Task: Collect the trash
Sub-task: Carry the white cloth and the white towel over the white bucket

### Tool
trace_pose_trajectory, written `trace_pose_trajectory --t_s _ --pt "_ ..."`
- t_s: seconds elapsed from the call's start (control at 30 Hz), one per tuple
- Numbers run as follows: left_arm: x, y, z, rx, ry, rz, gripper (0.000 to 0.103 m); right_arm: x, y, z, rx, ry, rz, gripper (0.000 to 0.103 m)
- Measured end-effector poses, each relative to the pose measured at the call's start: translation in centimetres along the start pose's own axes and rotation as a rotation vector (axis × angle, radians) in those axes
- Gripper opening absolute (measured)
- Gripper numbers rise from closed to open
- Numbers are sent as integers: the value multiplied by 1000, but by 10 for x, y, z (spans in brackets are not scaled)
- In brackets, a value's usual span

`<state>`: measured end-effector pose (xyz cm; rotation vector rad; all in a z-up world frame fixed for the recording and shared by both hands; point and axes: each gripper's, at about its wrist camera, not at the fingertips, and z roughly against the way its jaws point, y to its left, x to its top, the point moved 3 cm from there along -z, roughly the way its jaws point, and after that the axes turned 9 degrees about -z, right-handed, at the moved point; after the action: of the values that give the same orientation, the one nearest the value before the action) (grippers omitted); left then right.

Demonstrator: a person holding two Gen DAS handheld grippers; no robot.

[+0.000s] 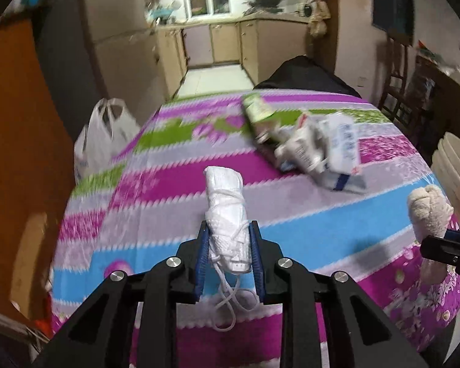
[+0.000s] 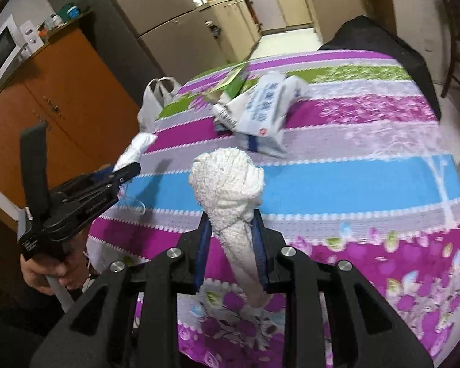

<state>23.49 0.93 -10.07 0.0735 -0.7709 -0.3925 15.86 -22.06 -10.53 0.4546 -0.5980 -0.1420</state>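
Two pieces were gripped: left gripper [image 1: 229, 239] clamped a rolled face mask [image 1: 227, 214], right gripper [image 2: 233, 230] a wadded cloth [image 2: 228, 196], above the table [image 2: 368, 181]. We judged next: carry to plastic bag [image 1: 102, 138]; cartons [image 1: 322, 150] remained.

Worktop [image 1: 174, 202] draped in a striped floral cloth [image 2: 368, 184]; at its far end, crumpled white cartons [image 1: 328, 150] heaped against a green carton [image 1: 257, 113].
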Motion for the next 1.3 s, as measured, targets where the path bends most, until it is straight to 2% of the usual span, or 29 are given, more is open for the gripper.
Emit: trace_pose_trajectory --t_s 0.07,0.27,0.43,1.3 --pt "12 -16 8 21 -27 -41 26 0 -5 8 -27 -6 0 25" --pt "36 -49 19 15 -60 -92 26 0 -23 31 -114 -2 17 25" --pt "47 -74 22 7 -75 -136 26 1 -35 38 -154 -12 20 25" --pt "99 -168 27 -66 -150 -292 26 30 -85 107 -278 -108 13 25"
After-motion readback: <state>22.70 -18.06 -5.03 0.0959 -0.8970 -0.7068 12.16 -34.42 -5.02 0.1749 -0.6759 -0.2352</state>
